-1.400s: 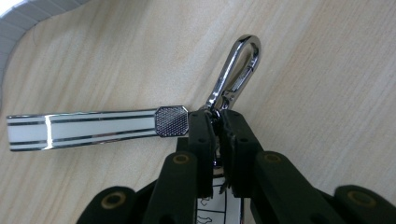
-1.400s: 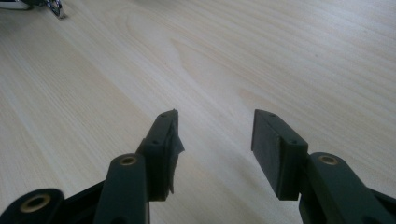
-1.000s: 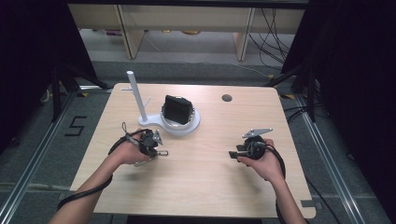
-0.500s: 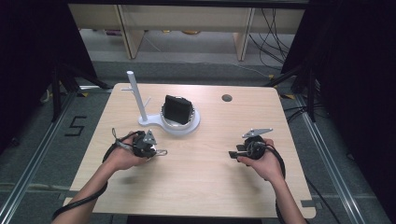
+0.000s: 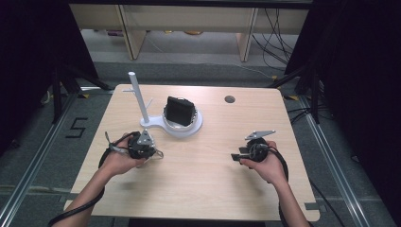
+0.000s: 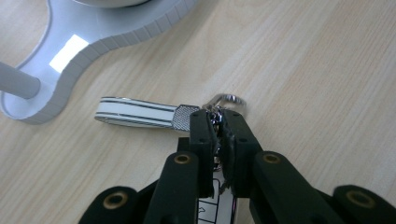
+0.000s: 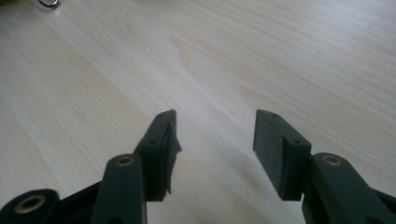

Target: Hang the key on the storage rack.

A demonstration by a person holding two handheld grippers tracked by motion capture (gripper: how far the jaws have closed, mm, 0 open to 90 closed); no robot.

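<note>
Right now the desk has a white stand just past the left tongs, which pinch a key strap by its metal ring; the strap points sideways towards the stand. Well apart, the right tongs are wide open, holding nothing.

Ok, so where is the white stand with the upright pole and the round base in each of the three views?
High view: the white stand with the upright pole sits on the table's far left-centre, beyond the left gripper.
Left gripper view: its curved ribbed base fills the top left, pole at the left edge.
Right gripper view: I can't make it out.
Shared landmark: the pale wooden tabletop.
</note>
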